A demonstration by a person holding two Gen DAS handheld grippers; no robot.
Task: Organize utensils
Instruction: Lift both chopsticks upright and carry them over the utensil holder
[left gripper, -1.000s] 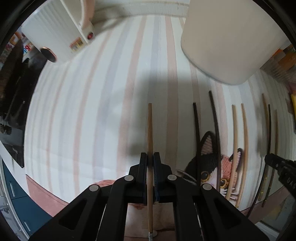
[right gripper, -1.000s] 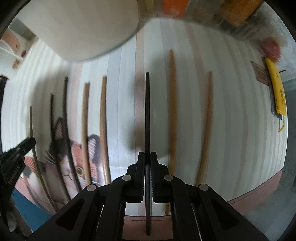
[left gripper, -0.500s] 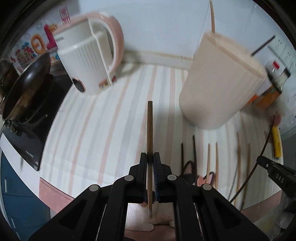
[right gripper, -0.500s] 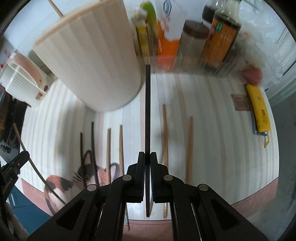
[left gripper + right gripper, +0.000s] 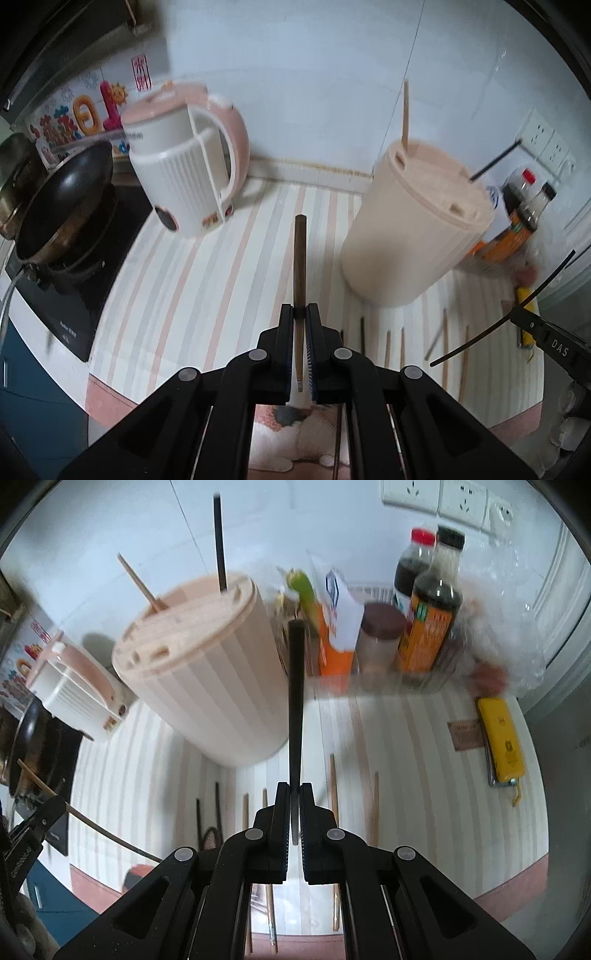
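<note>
Your left gripper (image 5: pixel 300 310) is clenched on a brown chopstick (image 5: pixel 299 258), which points out over the striped mat (image 5: pixel 207 280) toward the gap between the kettle (image 5: pixel 184 166) and the holder (image 5: pixel 417 229). Your right gripper (image 5: pixel 293 788) is clamped on a black chopstick (image 5: pixel 295 701), its tip level with the holder (image 5: pixel 199 657) wall in that view. The holder's lid has small slots, and a tan stick (image 5: pixel 142 585) and a black one (image 5: pixel 220 542) already stand in two of them.

The main risk is missing a slot: each opening is narrow, and a long stick gripped near one end swings wide at the tip, so a small wrist tilt can send it skidding across the lid. Pushing down off-centre could tip the holder or knock the bottles (image 5: pixel 432 602) just behind it. With both sticks raised, they could also cross and lever each other loose. Several more chopsticks (image 5: pixel 334 786) lie on the mat, so avoid sweeping them as you lower
</note>
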